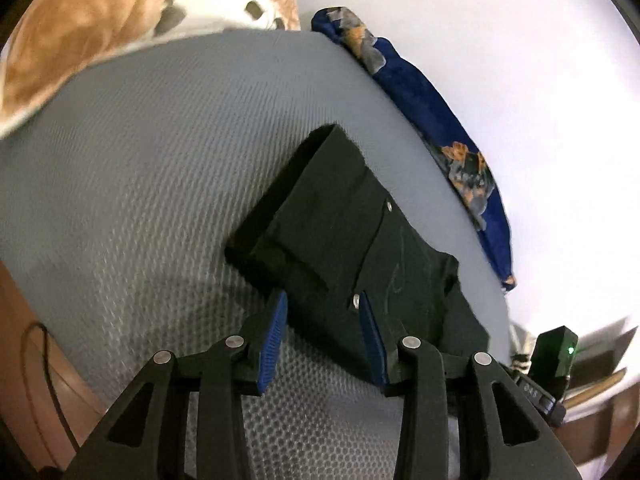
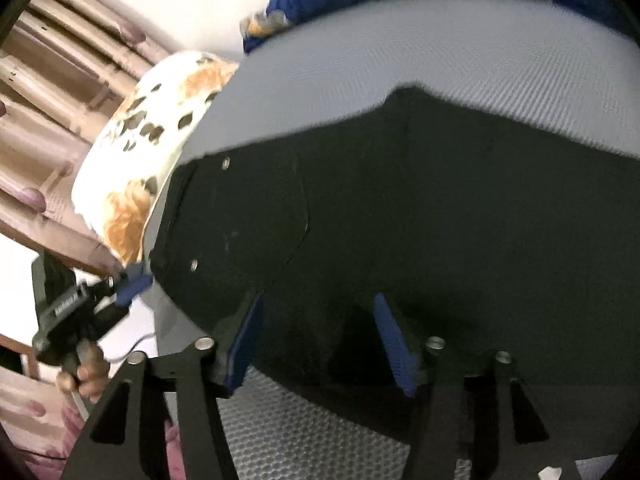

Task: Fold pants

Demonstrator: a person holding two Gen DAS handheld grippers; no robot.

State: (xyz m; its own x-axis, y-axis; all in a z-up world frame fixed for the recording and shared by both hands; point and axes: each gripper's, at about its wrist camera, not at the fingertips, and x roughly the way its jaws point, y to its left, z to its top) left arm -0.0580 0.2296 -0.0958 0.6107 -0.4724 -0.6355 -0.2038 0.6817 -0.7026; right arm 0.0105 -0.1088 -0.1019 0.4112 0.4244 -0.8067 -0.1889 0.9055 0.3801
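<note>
Right wrist view shows you unreadable writing on the left gripper point(image 2: 134, 286); black pants point(image 2: 400, 220) lie folded on the grey mattress point(image 2: 400, 64). Both grippers, right gripper point(image 2: 320, 340) included, gape, gripping nothing.

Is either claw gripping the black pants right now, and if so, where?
Neither, as far as the views show. The left claw and right claw both stand open over the near edge of the folded black pants, pads not pinching fabric.
</note>
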